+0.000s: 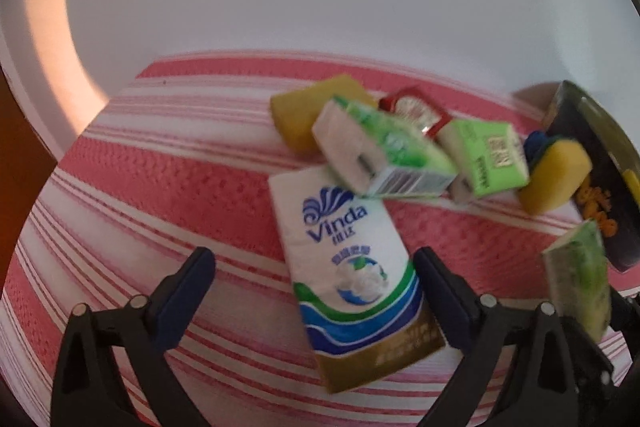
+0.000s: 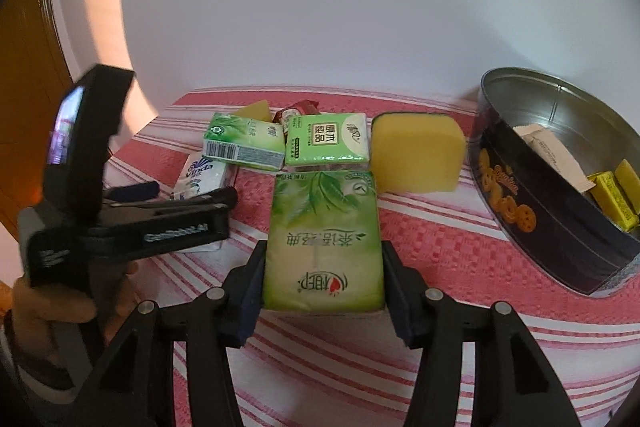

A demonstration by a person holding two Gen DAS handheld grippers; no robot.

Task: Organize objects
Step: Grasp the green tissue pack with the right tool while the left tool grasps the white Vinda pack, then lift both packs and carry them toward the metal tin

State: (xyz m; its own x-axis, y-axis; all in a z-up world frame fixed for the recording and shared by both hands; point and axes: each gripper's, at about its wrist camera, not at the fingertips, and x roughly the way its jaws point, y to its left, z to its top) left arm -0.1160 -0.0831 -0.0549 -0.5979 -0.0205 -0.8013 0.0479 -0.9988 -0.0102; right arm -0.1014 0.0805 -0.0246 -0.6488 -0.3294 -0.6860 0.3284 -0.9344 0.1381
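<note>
My right gripper [image 2: 323, 267] is shut on a light-green tissue pack [image 2: 324, 239], its pads pressing both long sides; the same pack [image 1: 580, 287] shows at the right of the left wrist view. My left gripper [image 1: 316, 263] stands open over a white Vinda tissue pack [image 1: 348, 267] that lies flat between its fingers, the left pad well apart from it. Behind the Vinda pack lie two green tissue packs [image 1: 380, 151] [image 1: 488, 155], a red-wrapped snack [image 1: 416, 111] and two yellow sponges [image 1: 296, 115] [image 1: 556, 175]. The left gripper [image 2: 176, 195] also shows in the right wrist view.
A round dark cookie tin [image 2: 520, 195] stands at the right, holding yellow packets [image 2: 612, 195] and a white sachet [image 2: 552, 151]. A red-and-white striped cloth [image 2: 440, 247] covers the table. A white wall runs close behind. A person's hand [image 2: 60, 307] grips the left tool.
</note>
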